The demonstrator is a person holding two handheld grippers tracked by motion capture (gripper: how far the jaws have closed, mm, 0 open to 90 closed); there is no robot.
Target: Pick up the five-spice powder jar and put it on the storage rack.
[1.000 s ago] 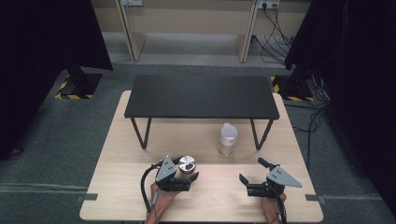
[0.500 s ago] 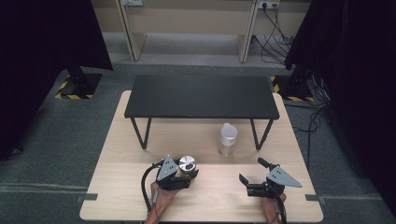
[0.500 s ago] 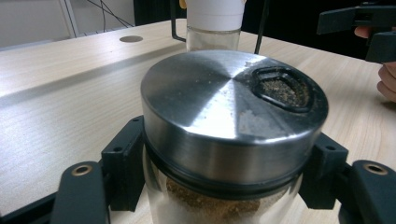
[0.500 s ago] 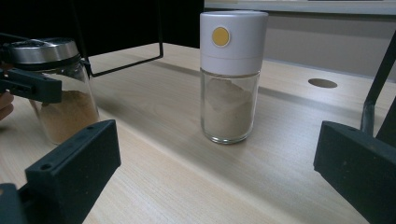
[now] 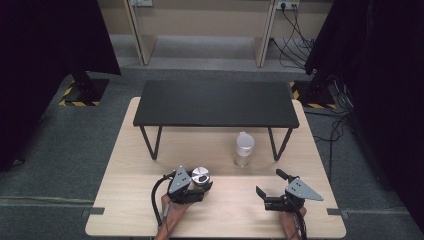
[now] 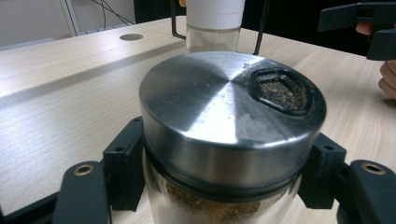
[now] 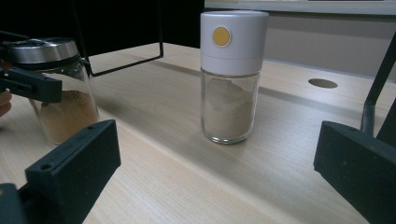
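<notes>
While my left claw point(image 5: 199, 186) has just closed, its jaws now clamp the glass below the steel lid of the spice jar point(image 5: 200, 176), which stands on the wooden surface point(image 5: 125, 200) near its front edge. Farther right, in front of the black rack point(image 5: 215, 103), I see the white-capped grinder jar point(image 5: 244, 148) standing free. My right claw point(image 5: 270, 192) gapes wide, empty.

Steel-lidded jar point(image 6: 224, 135) of brown powder, centre; white-capped jar point(image 7: 232, 74) with yellow dot, beige powder; black shelf point(image 5: 215, 104); pale wood table point(image 5: 125, 165); black grippers.
</notes>
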